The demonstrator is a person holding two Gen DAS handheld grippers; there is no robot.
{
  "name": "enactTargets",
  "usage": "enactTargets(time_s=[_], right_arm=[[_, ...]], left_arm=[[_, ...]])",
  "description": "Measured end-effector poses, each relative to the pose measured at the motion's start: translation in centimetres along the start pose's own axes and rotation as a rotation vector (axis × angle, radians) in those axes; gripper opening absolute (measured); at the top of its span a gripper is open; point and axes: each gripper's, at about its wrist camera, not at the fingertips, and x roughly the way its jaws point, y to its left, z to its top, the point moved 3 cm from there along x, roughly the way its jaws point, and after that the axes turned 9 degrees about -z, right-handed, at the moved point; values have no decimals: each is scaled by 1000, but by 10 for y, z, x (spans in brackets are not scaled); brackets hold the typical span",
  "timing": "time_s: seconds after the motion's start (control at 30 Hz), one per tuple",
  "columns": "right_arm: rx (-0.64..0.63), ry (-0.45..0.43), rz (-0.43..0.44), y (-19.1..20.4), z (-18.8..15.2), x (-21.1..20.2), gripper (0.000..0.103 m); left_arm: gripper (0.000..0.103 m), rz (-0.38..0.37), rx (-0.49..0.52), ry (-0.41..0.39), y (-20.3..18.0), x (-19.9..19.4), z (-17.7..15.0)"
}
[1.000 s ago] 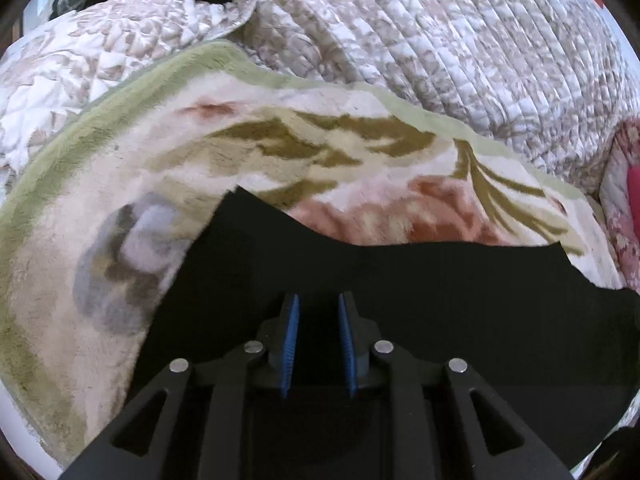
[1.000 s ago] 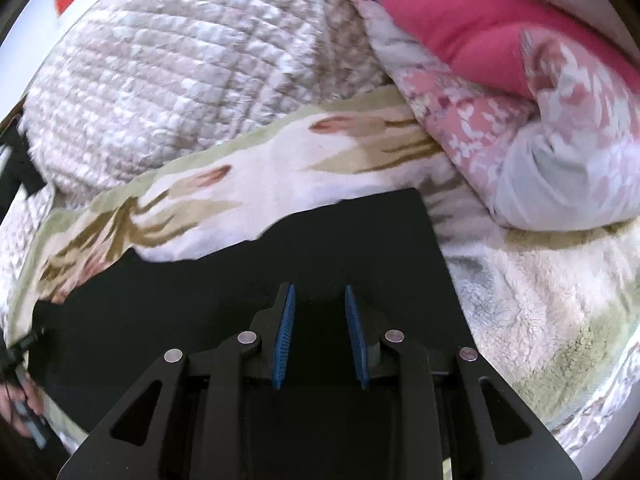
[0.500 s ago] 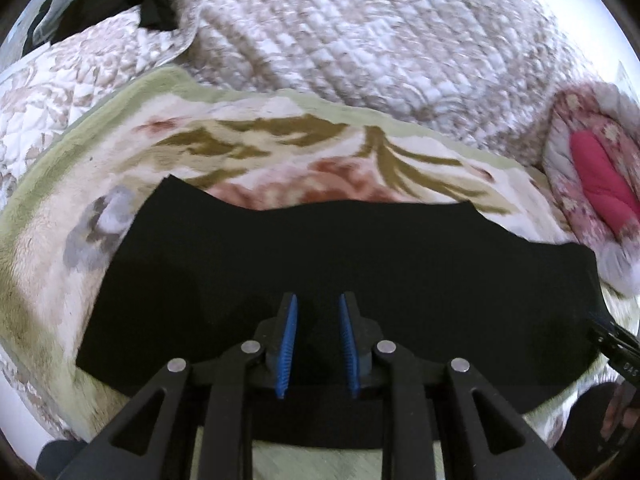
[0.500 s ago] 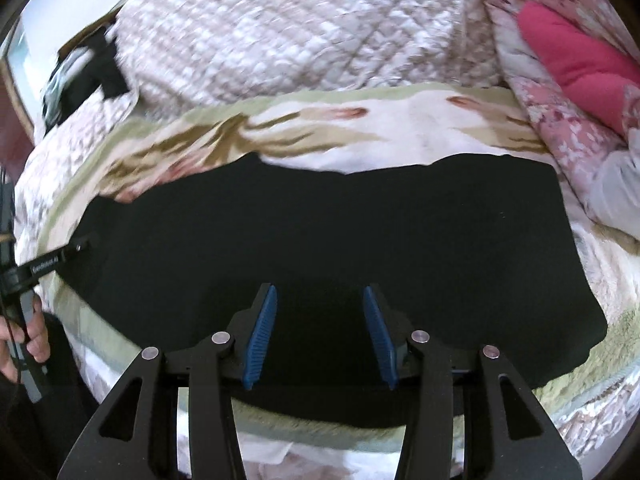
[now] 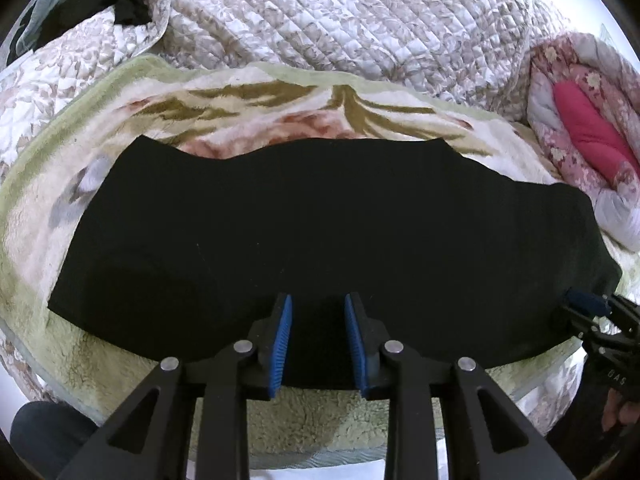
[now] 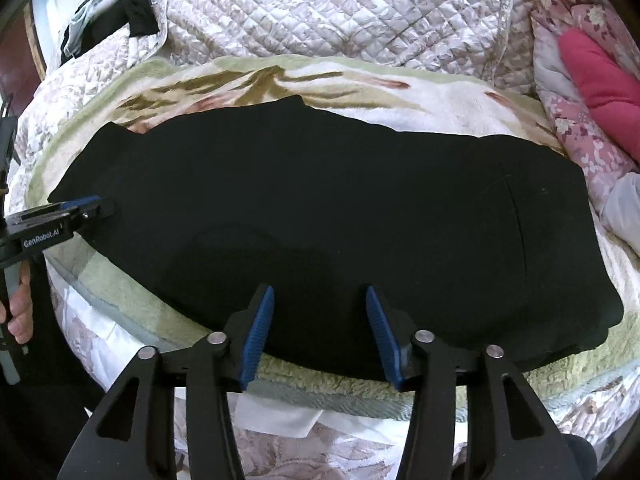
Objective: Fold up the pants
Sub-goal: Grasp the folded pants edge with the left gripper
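One lengthwise fold looks done: your pants point(image 5: 320, 232) lie flat across mid-frame on the blanket point(image 5: 280, 100). Left tongs point(image 5: 316, 344) and right tongs point(image 6: 320, 332) gape empty; crosswise folds remain.

matt black cloth pants point(image 5: 320, 232) on fuzzy blanket point(image 5: 248, 92).

Pants point(image 5: 320, 224) – uniform black, folds and seams mostly unreadable. Dark cloth point(image 6: 136, 12) at top left – item unclear. Pink pillow point(image 6: 600, 64) cut off by right edge. Right gripper point(image 5: 592, 312) – partly out of frame in left view.
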Motion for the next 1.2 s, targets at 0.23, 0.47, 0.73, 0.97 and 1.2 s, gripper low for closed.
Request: enactTargets(time_s=[0.23,0.47,0.73,0.97,1.2], right_arm=[[-24,-24,-4,7,-3,1,64],[-25,6,5,7,2,-1,68],[52,7,5,-8,4,-5,68],[68,4,11,-11,7,-4,68],[75,8,12,-12,8,-3,68]], left_arm=[[38,-1,25,-5,-3,2,-3],[38,18,2,-10,3,0,-1],[38,95,-137,-49,63,-18,13],[42,171,-221,-113,122,-40,35],[50,92,-268,-51,155,-26,46]])
